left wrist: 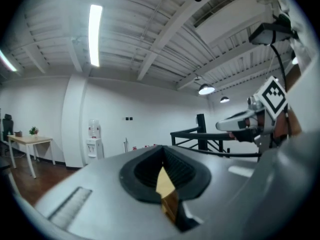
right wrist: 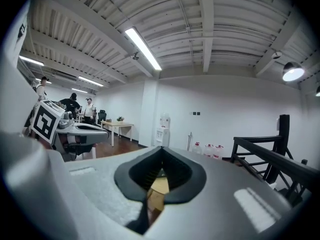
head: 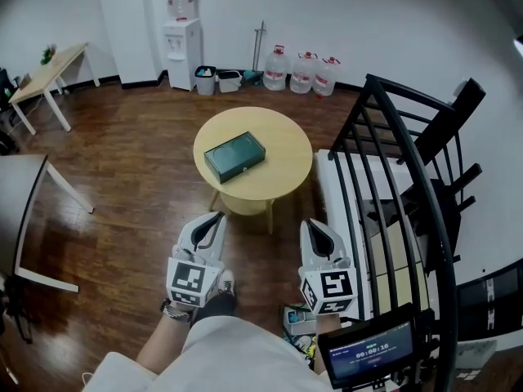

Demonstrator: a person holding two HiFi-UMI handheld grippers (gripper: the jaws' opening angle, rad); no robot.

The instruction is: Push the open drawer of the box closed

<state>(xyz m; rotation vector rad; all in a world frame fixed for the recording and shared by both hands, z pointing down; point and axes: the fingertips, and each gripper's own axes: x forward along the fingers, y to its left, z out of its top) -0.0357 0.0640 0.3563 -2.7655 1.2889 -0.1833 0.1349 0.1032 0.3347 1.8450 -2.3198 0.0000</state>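
Note:
A dark green box [head: 234,157] lies on the round wooden table [head: 286,170], a little left of its middle. From here I cannot tell how its drawer stands. My left gripper [head: 216,217] hovers over the floor just short of the table's near edge, jaws shut and empty. My right gripper [head: 313,225] hangs level with it to the right, also shut and empty. In the left gripper view the gripper [left wrist: 162,156] has its pads closed together, with the right gripper [left wrist: 250,121] off to the side. In the right gripper view the gripper [right wrist: 161,156] is shut, with a sliver of tabletop below.
A black stair railing [head: 409,186] runs close along my right side. A white table [head: 24,211] stands at the left, a wooden desk [head: 49,72] far left. A water dispenser [head: 181,43] and water bottles [head: 302,72] line the back wall. A timer screen [head: 372,354] sits low right.

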